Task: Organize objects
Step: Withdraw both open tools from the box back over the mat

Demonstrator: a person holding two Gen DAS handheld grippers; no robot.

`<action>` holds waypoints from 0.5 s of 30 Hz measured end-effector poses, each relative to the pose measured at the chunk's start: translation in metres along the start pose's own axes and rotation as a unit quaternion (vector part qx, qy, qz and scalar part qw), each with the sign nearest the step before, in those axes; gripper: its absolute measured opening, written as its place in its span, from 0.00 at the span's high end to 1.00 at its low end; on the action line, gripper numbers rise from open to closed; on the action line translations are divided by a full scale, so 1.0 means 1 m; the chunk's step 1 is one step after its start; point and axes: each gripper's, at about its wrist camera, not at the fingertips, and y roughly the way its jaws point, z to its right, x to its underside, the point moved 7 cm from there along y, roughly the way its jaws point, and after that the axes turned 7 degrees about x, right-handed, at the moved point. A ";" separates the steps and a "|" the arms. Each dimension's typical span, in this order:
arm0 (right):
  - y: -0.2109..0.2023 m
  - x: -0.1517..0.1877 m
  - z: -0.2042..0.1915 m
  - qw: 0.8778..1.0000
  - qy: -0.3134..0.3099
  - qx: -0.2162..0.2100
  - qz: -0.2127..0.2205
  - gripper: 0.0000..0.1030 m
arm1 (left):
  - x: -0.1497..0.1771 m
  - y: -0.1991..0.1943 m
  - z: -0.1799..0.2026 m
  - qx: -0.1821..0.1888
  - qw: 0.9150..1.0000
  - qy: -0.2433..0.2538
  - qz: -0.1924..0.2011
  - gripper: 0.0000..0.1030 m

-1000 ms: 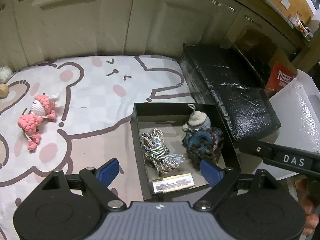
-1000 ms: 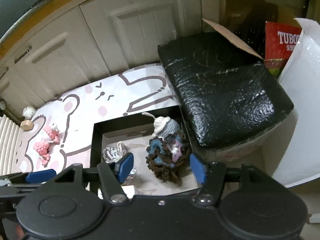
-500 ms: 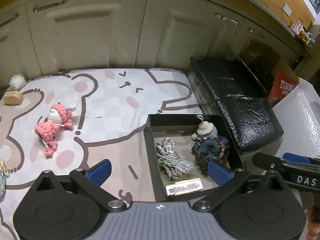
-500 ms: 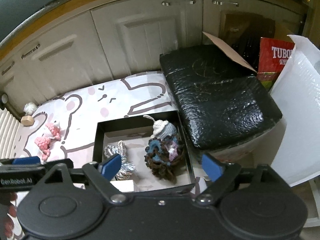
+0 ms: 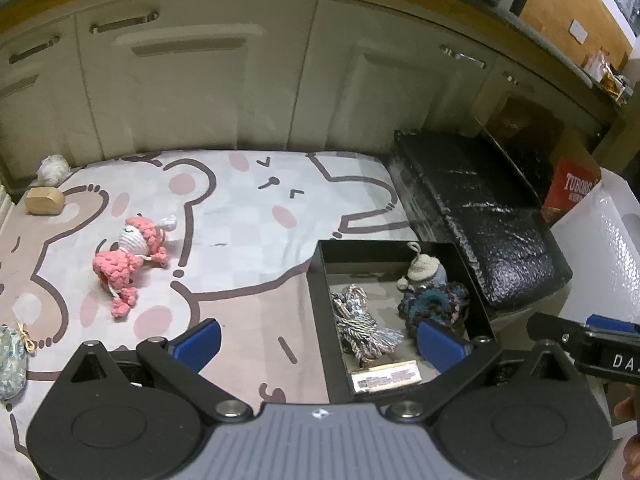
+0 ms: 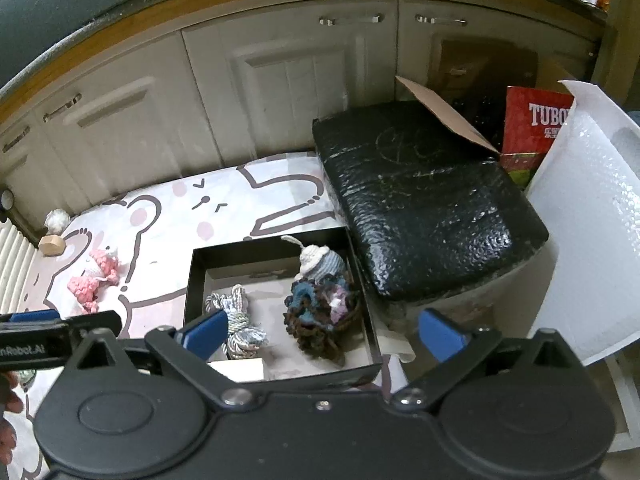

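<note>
Right now both the left gripper point(image 5: 318, 342) and right gripper point(image 6: 324, 334), jaws just spread wide and empty, hover over the black box point(image 5: 320, 276), so reaching for the pink crochet doll point(image 5: 128, 264) on the mat point(image 5: 240, 208) could clip that box's rim.

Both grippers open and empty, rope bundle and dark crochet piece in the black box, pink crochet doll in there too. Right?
Not quite: the pink crochet doll lies out on the bear-print mat, not in the black box, as the left wrist view shows. The rest stands: rope bundle and dark crochet piece are inside, left gripper and right gripper open and empty.
</note>
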 end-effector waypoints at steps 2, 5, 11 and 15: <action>0.000 0.001 -0.001 1.000 -0.002 0.002 -0.002 0.00 | -0.001 -0.003 -0.004 -0.003 1.000 0.000 0.004 0.00; 0.002 0.001 -0.003 1.000 0.000 0.001 -0.001 0.00 | -0.002 -0.007 -0.014 -0.010 1.000 -0.003 0.009 0.00; 0.003 -0.001 -0.020 1.000 -0.007 -0.010 -0.001 0.00 | -0.005 -0.018 -0.041 -0.026 0.999 -0.015 0.018 0.00; 0.003 -0.002 -0.039 0.999 -0.021 -0.023 0.001 0.00 | -0.006 -0.025 -0.059 -0.039 0.999 -0.023 0.025 0.00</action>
